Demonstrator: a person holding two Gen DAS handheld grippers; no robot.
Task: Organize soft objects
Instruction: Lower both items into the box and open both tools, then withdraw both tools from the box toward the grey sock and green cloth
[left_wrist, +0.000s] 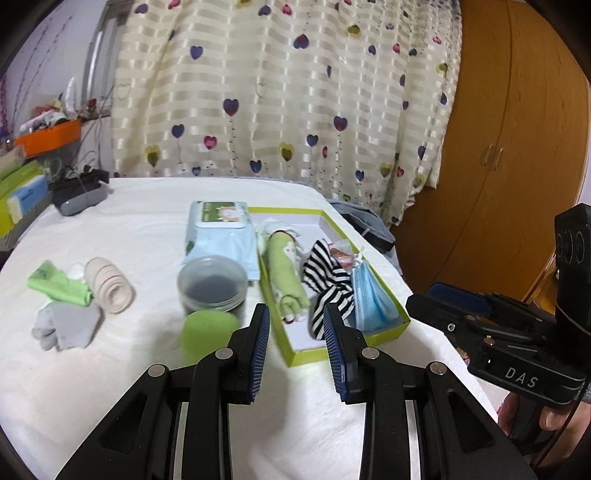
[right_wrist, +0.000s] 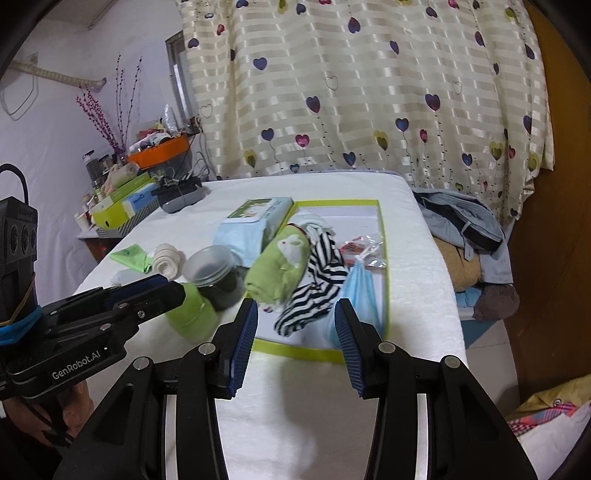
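Both tools, left tool (left_wrist: 297, 334) and right tool (right_wrist: 295, 330), hover open and empty over the bench; loose sock (left_wrist: 64, 325) at nine o'clock should be pinched mid-fold, then carried to the box (left_wrist: 384, 328).

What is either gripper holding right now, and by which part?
Nothing. The left gripper and right gripper both stand open and empty above the white cloth.
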